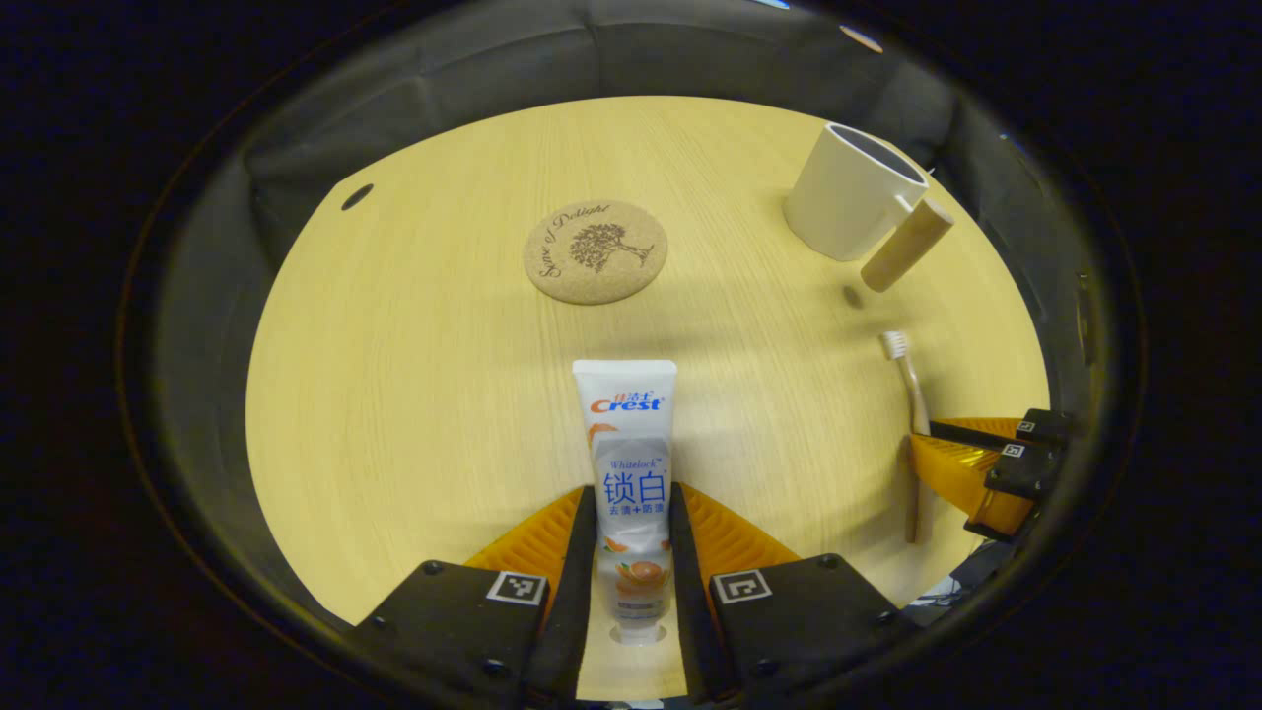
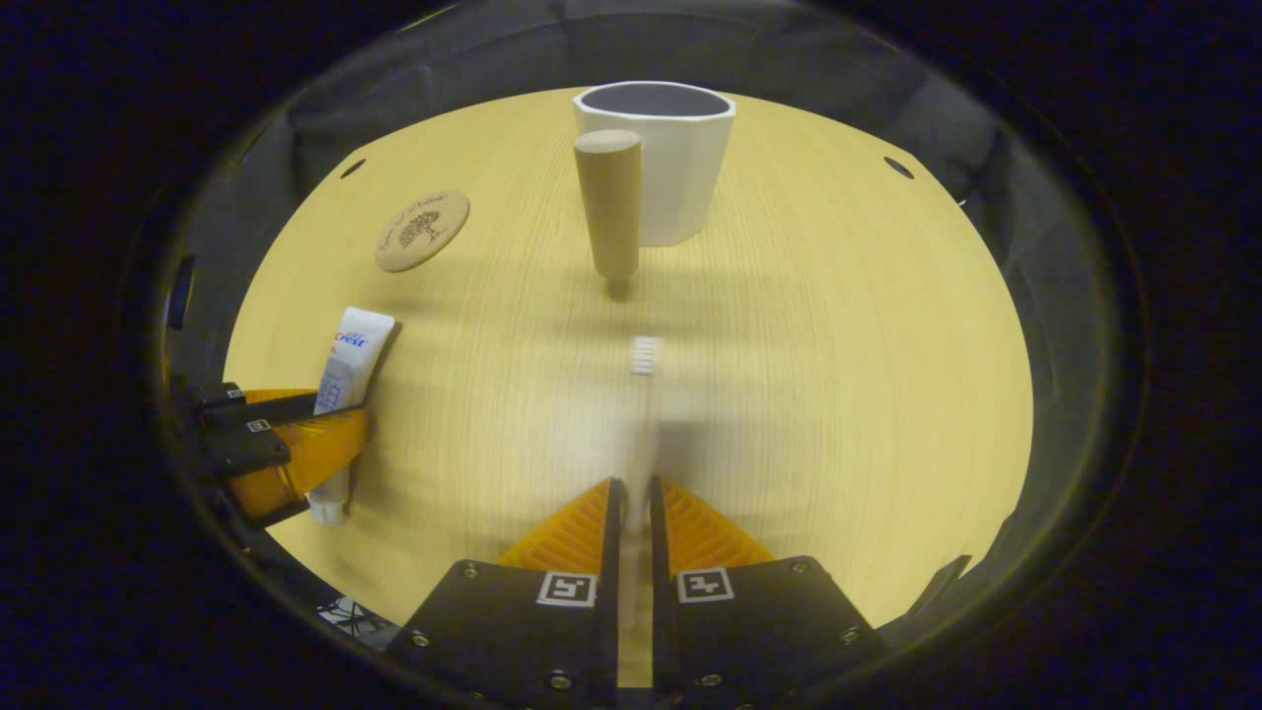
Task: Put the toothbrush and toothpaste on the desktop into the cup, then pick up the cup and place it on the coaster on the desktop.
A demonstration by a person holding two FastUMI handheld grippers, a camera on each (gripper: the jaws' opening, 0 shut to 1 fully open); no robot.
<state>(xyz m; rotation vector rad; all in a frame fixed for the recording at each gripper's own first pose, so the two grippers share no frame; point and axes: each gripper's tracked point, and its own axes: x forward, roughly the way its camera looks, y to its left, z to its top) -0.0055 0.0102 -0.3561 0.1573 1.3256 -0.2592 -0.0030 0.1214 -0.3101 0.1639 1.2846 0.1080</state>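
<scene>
A white toothpaste tube (image 1: 633, 434) stands between the fingers of my left gripper (image 1: 631, 493), which is shut on its lower half, cap end toward the camera. A wooden toothbrush (image 2: 643, 394) with white bristles points away from my right gripper (image 2: 634, 485), which is shut on its handle. Farther back stands a white cup (image 2: 663, 163) with a wooden handle (image 2: 609, 207) facing me. The round cork coaster (image 1: 595, 251) lies flat, left of the cup (image 1: 848, 192). The left gripper view also has the toothbrush (image 1: 909, 380) in the right gripper (image 1: 922, 444). I cannot tell whether either item is off the table.
The pale wooden table (image 1: 394, 394) has small dark holes (image 2: 898, 167) near its far corners. Black cloth walls close it in at the back and sides. Bare wood lies between the grippers, the coaster (image 2: 422, 230) and the cup.
</scene>
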